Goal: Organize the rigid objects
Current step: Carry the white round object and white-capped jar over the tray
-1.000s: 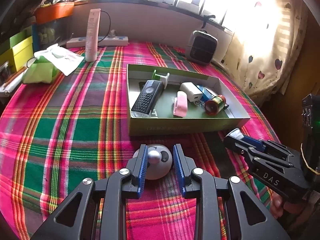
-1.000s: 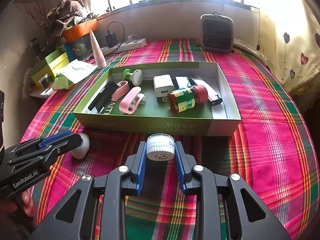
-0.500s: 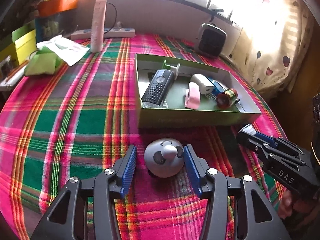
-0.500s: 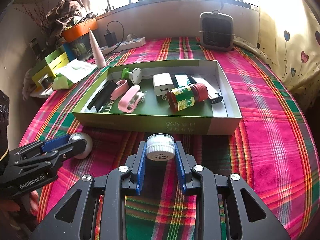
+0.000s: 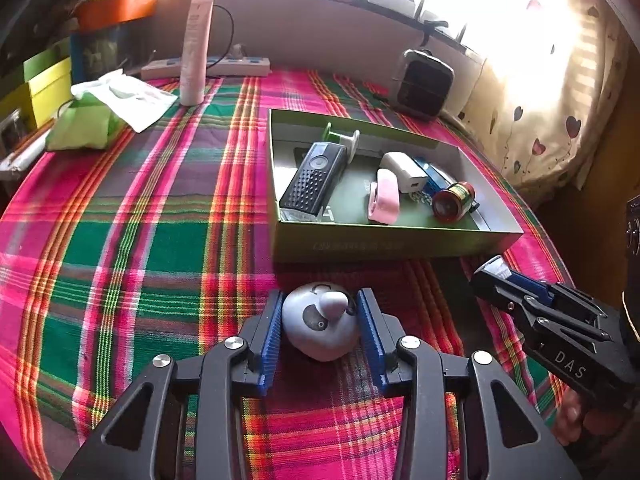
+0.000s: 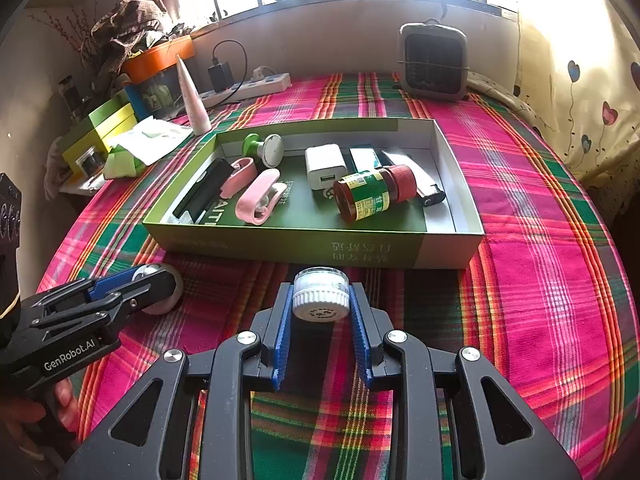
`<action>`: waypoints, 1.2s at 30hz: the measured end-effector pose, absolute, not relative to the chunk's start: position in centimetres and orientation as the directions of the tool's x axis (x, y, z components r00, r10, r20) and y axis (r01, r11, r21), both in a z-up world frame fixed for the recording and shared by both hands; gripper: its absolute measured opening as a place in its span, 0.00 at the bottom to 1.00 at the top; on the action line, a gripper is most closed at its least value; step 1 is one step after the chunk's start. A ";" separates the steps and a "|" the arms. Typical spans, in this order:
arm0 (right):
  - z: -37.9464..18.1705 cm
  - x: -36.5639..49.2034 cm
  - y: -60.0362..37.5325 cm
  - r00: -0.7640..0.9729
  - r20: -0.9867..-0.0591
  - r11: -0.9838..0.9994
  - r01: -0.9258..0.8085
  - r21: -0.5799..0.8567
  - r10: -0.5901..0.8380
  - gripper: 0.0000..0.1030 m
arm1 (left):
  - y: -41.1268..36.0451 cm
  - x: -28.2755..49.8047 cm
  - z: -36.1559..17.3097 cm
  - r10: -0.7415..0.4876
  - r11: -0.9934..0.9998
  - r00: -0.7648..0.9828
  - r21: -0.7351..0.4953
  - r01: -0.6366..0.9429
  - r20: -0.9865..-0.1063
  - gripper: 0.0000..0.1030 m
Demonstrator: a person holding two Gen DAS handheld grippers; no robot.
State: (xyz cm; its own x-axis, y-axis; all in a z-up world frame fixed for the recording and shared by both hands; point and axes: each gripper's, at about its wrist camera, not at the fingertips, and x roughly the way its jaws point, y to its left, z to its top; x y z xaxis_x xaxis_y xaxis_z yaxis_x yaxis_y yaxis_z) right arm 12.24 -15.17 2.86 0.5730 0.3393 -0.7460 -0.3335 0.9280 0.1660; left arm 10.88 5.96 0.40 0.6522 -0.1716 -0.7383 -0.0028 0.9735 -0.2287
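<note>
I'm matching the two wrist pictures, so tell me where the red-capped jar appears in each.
Left wrist view: the red-capped jar lies on its side at the right end of the green box, right of centre.
Right wrist view: the jar lies in the box's right half, just above centre.
Shared landmark: the grey heater behind the box.

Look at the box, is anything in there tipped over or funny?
Yes. The red-capped jar lies on its side in the green box, not standing up. Nothing looks spilled or broken. The other bits just lie loose around it.
</note>
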 end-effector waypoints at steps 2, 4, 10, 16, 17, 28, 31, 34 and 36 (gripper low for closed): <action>2.9 12.2 -15.2 0.574 -0.746 0.928 -0.333 0.166 0.339 0.28 | 5.9 10.8 0.4 -0.172 0.974 0.653 -0.229 -0.003 -0.737 0.33; 2.8 12.3 -15.2 0.573 -0.746 0.928 -0.333 0.166 0.339 0.28 | 5.9 10.8 0.6 -0.173 0.973 0.661 -0.231 -0.001 -0.731 0.31; 2.8 12.3 -15.3 0.576 -0.744 0.929 -0.332 0.165 0.338 0.28 | 5.9 10.6 0.9 -0.173 0.973 0.671 -0.230 0.004 -0.721 0.28; 2.8 12.2 -15.3 0.577 -0.744 0.929 -0.333 0.165 0.338 0.28 | 5.7 10.5 1.1 -0.172 0.975 0.676 -0.221 0.014 -0.717 0.28; 2.8 12.2 -15.3 0.577 -0.743 0.929 -0.333 0.164 0.338 0.28 | 5.7 10.5 1.2 -0.171 0.975 0.679 -0.220 0.015 -0.714 0.28; 3.4 12.0 -15.5 0.585 -0.736 0.927 -0.338 0.161 0.341 0.28 | 5.3 10.1 2.5 -0.168 0.979 0.700 -0.203 0.034 -0.694 0.28; 3.8 11.8 -15.5 0.594 -0.728 0.927 -0.340 0.158 0.343 0.28 | 5.1 9.9 3.2 -0.171 0.979 0.710 -0.200 0.043 -0.683 0.28; 4.4 11.8 -15.6 0.602 -0.720 0.926 -0.344 0.156 0.345 0.28 | 5.0 9.9 3.9 -0.174 0.979 0.720 -0.198 0.051 -0.672 0.28; 4.8 11.8 -15.6 0.608 -0.713 0.924 -0.348 0.156 0.349 0.28 | 4.9 10.0 4.2 -0.175 0.979 0.725 -0.196 0.056 -0.666 0.28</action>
State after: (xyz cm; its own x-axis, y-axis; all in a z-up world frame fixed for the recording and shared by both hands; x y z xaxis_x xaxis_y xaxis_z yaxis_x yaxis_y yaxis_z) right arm 11.80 -15.63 4.81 0.6077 0.3493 -0.7132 -0.3477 0.9245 0.1565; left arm 10.00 4.90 4.25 0.7250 -0.1753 -0.6661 0.0565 0.9790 -0.1961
